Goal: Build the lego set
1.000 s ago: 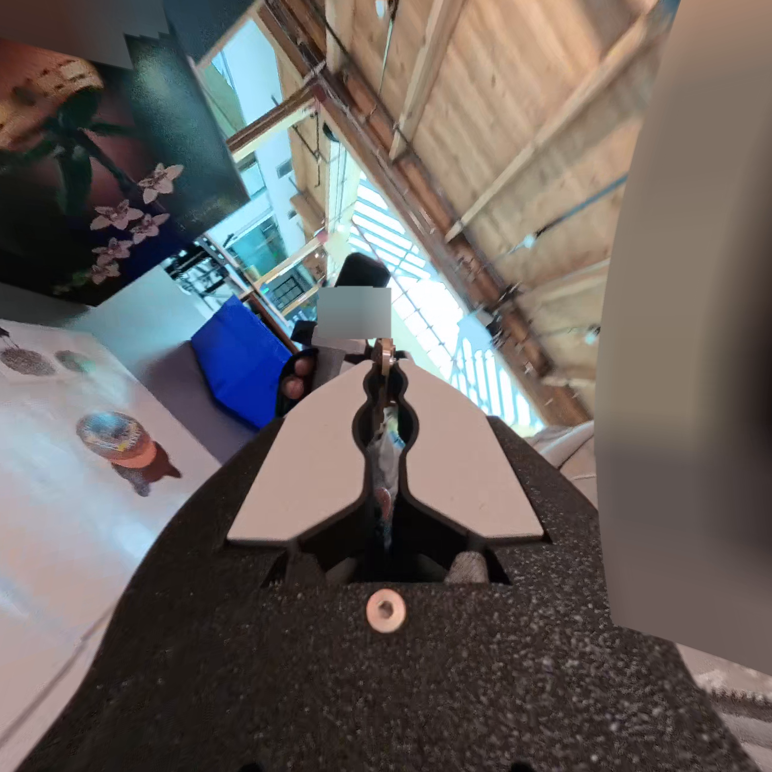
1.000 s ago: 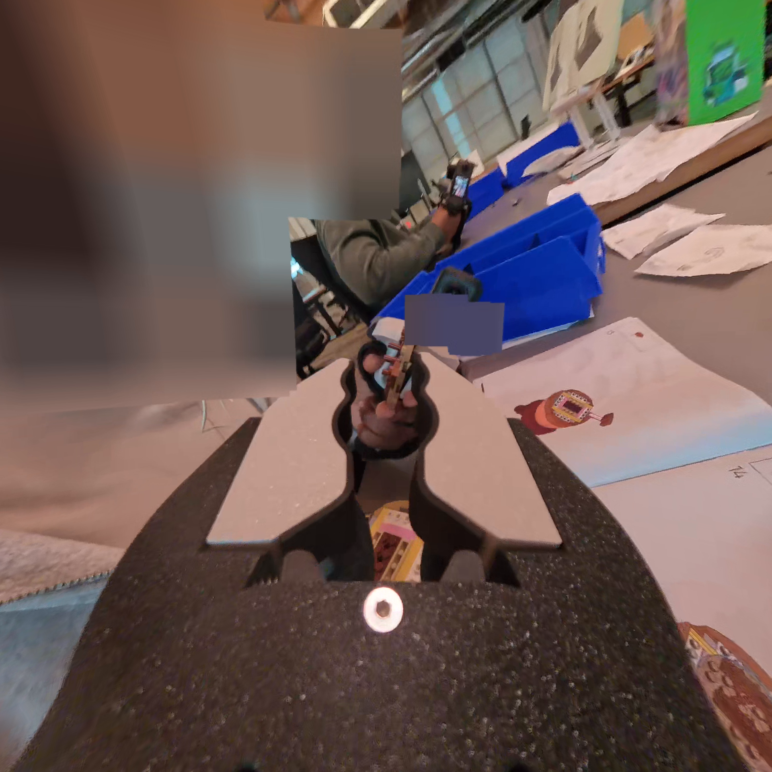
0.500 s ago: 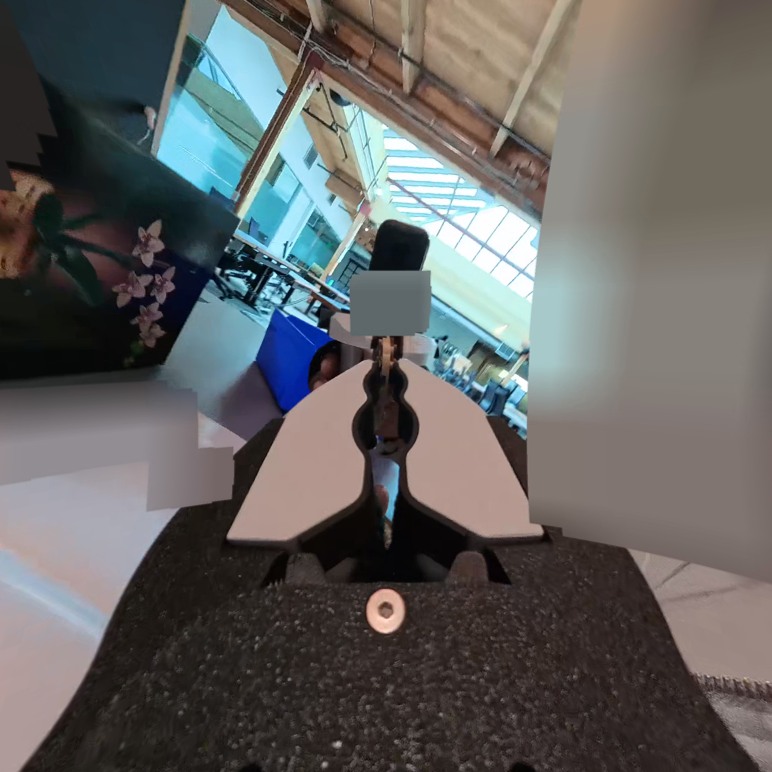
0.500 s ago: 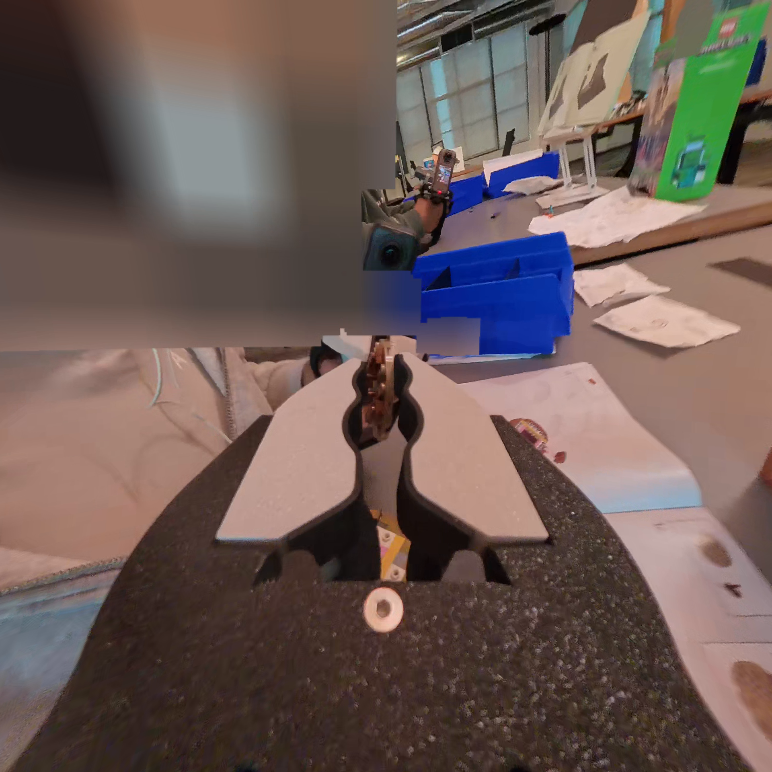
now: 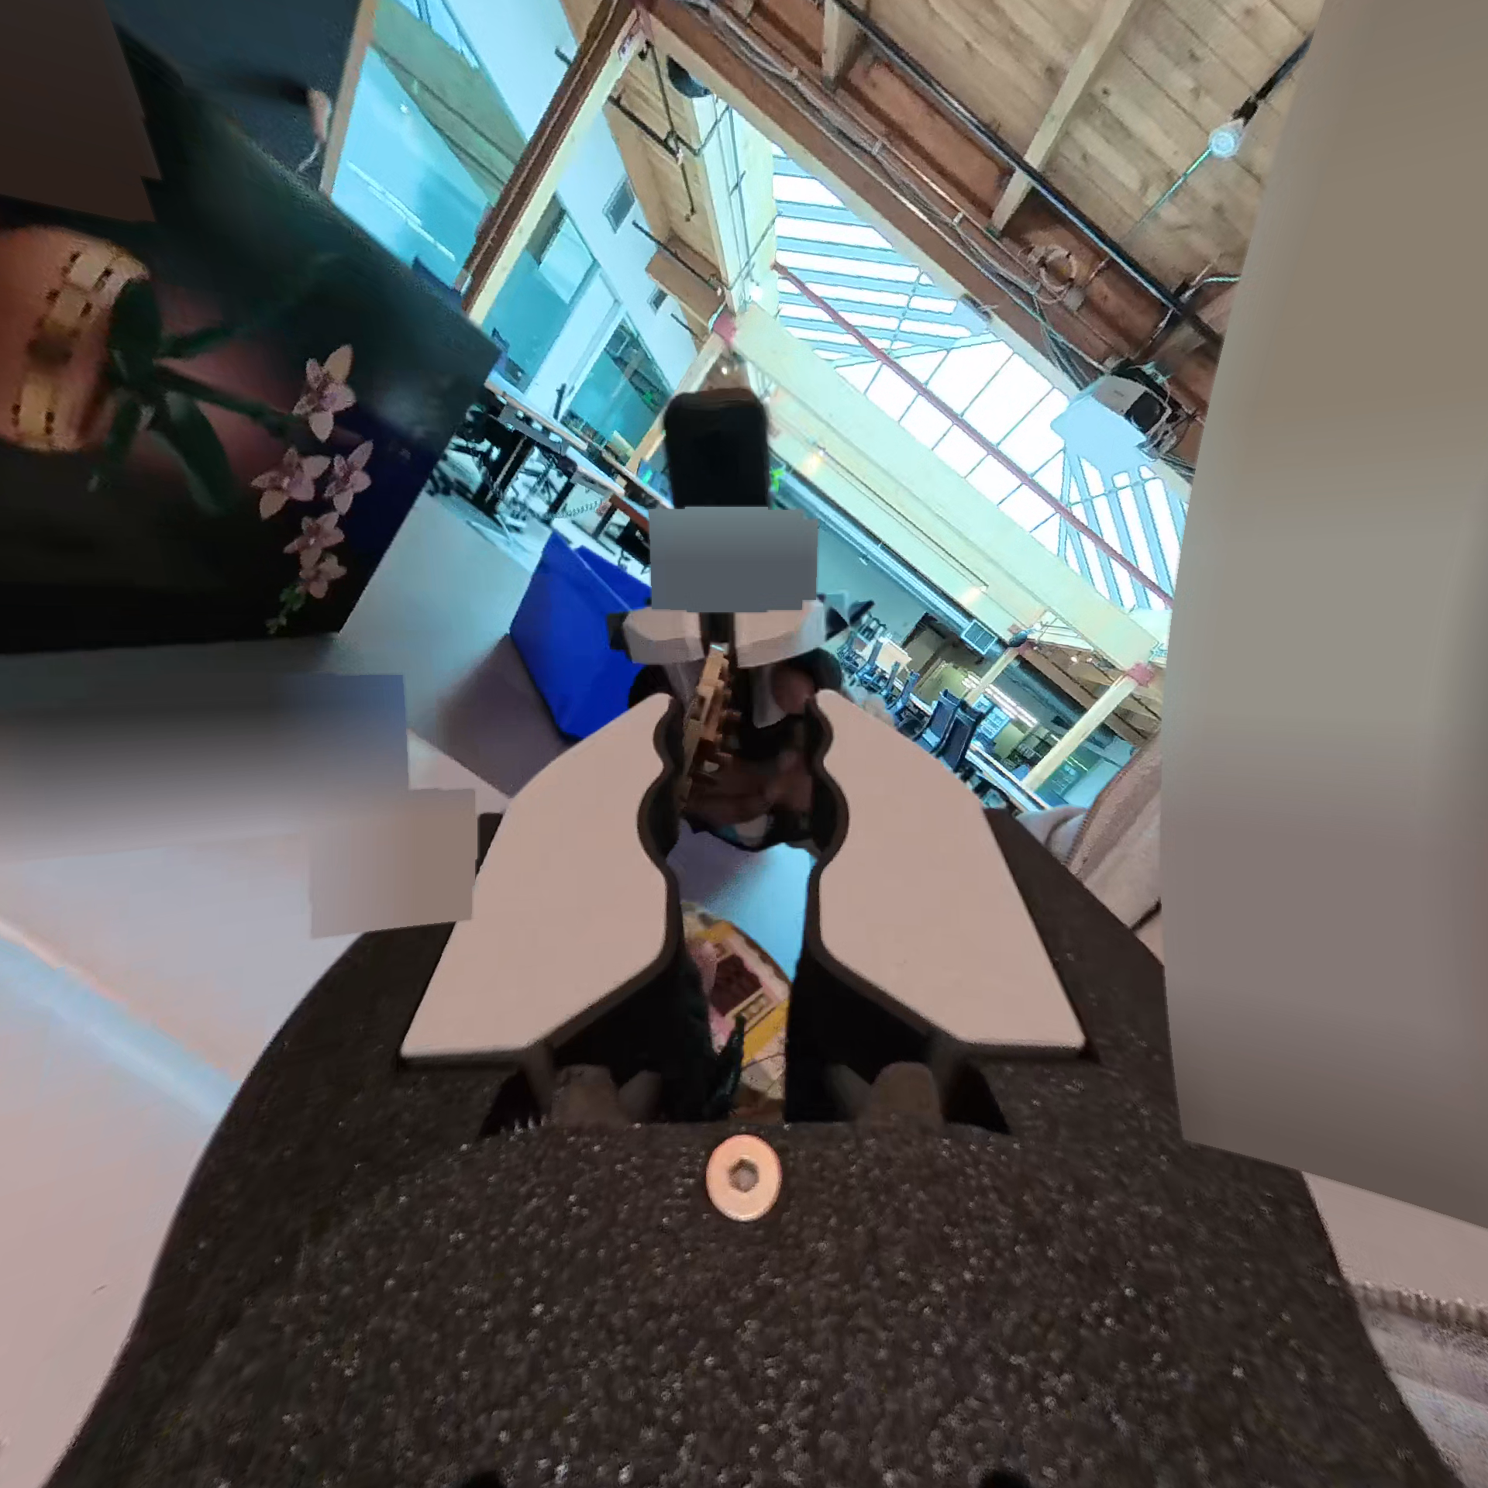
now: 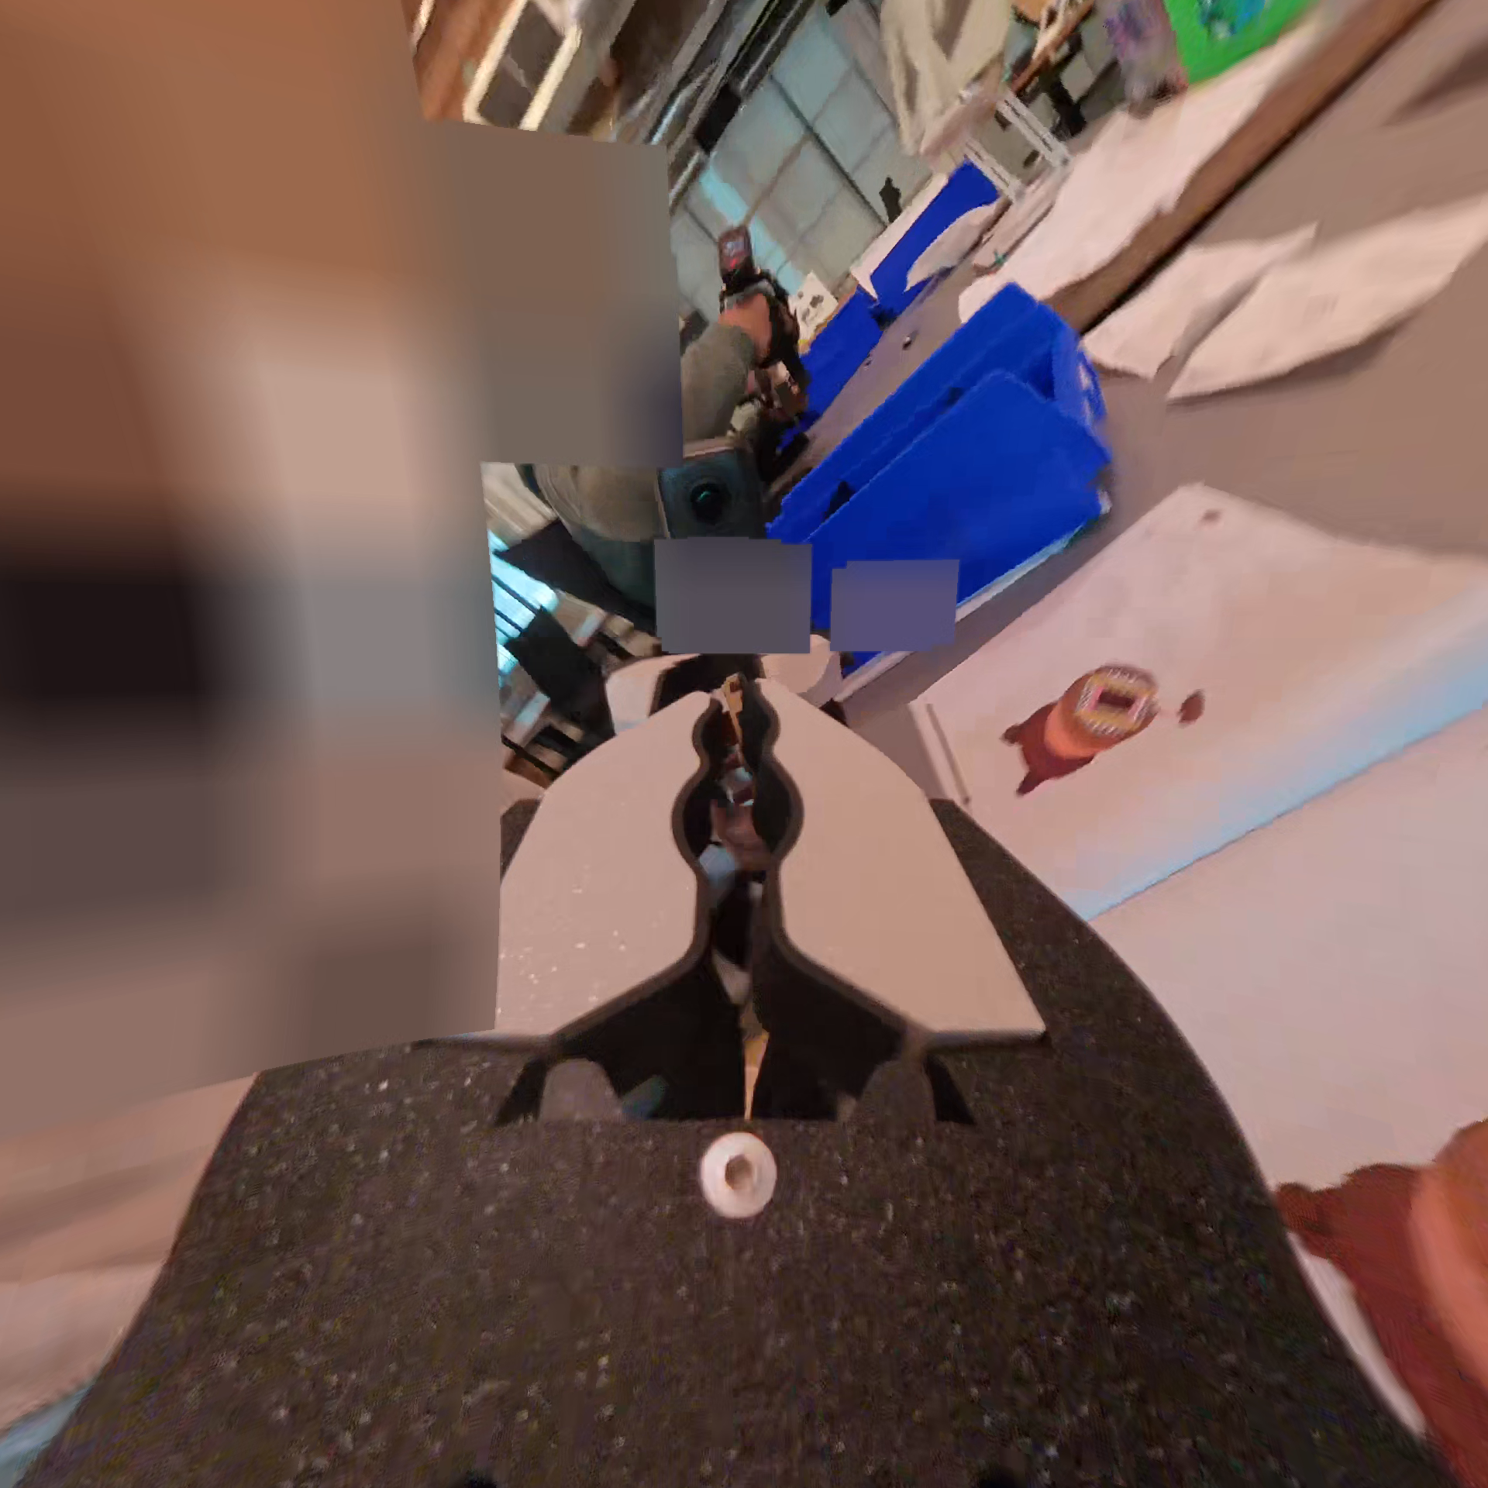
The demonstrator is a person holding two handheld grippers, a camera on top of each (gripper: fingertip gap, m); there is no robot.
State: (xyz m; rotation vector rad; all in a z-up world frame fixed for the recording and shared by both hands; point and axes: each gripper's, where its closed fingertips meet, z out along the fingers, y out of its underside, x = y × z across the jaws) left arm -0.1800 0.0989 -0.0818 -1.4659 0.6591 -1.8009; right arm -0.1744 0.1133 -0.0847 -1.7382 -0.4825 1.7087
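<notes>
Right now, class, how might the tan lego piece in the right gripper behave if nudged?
The lego piece looks small and rigid, probably light. The right gripper pinches it only near its tips, so a nudge could pivot or drop it.

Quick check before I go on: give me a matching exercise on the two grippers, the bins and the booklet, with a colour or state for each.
Things:
1. left gripper
2. right gripper
3. bins
4. booklet

Colour or state:
A. blue
B. fingers apart
C. white, with pictures
D. shut on the lego piece

Pairs: 1-B, 2-D, 3-A, 4-C
</notes>
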